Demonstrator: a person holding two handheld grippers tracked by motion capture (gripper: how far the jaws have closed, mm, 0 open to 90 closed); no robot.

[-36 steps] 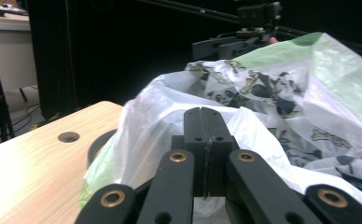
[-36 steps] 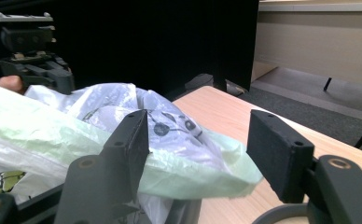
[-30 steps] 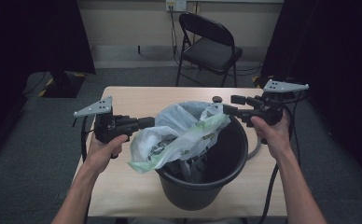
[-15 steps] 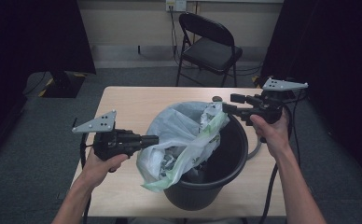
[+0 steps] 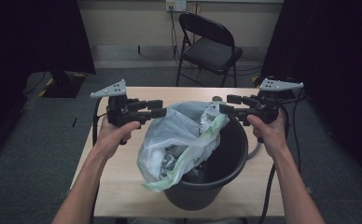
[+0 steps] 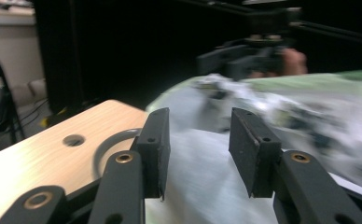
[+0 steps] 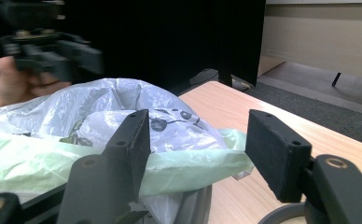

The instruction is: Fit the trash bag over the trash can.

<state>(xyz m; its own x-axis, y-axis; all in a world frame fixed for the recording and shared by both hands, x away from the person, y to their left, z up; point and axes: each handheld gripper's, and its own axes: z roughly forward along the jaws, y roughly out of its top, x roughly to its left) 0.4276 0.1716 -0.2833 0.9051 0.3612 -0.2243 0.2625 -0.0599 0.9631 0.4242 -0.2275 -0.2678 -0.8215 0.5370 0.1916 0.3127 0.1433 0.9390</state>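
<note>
My left tool (image 5: 158, 108) has just been opening; its jaws stand apart with nothing pinched, the bag film lying beyond and below them in the left gripper view, blurred. It hovers at the left rim of the black bin (image 5: 226, 172), just above the plastic bag (image 5: 179, 144). My right tool (image 5: 228, 105) sits at the far right rim, jaws spread; in the right gripper view the pale green hem (image 7: 188, 170) of the bag runs across between them, but I see no pad pressing on it, so I call it loose.

The bag lies half in the bin, crumpled, its mouth slumped over the near-left rim toward the counter (image 5: 123, 186), which carries the bin near its middle.

I judge the step to be spreading the bag's mouth over the rim. To do it well I would close the right tool on the hem first, then bring the left tool low onto the slack edge at the near left, pinch a single layer, and pull both outward and down over the lip. The film is slippery; grabbing a bunched fold would drag the whole bag out.
</note>
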